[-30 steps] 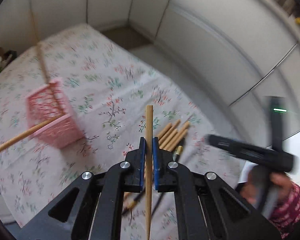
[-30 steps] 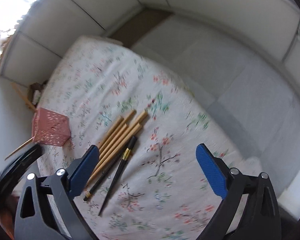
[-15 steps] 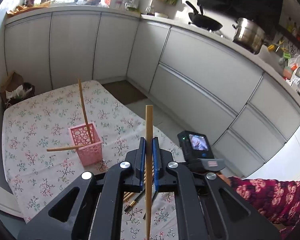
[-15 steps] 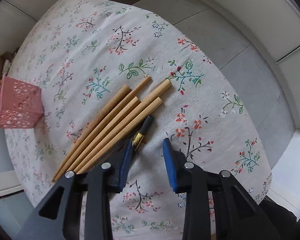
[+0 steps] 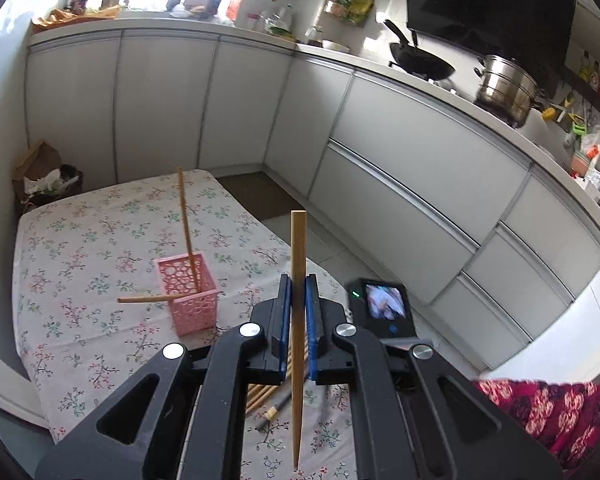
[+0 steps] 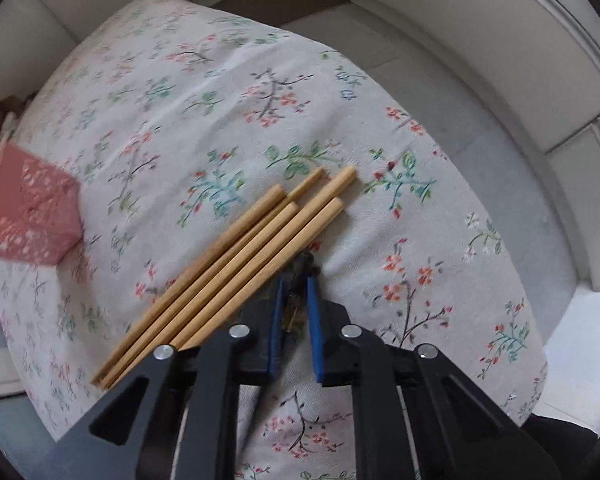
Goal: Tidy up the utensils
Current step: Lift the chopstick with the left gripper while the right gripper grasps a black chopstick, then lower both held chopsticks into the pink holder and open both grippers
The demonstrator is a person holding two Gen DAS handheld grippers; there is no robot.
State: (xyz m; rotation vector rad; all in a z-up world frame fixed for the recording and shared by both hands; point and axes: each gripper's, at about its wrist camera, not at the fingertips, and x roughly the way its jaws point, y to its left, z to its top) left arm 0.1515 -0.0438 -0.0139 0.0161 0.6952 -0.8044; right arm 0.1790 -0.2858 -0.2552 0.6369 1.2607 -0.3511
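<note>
So far only two wooden chopsticks (image 5: 188, 222) stand in the pink basket (image 5: 188, 295) on the flowered cloth (image 5: 80, 240); one leans nearly upright, the other juts out sideways over the rim, almost level. By my reckoning most of the job is left.

My left gripper (image 5: 298, 304) is clamped on a third wooden chopstick (image 5: 298, 320), raised above the cloth on the near side of the basket and not yet over it. Its long axis runs straight up and down my view, the blunt square end pointing away toward the cupboards, the thin tip pointing back toward me. I judge it must tip down before it can drop in.

My right gripper (image 6: 294, 304), aimed steeply down, has its blue pads pinched narrow on the dark chopstick (image 6: 302, 262) lying on the cloth just beside the wooden bundle (image 6: 236, 268). Its dark butt end pokes out beyond the pads, and it lies on the same slant as the bundle. Five wooden sticks wait there side by side, touching, thick ends up-right, thin ends down-left toward me. A second dark stick I cannot make out here.
</note>
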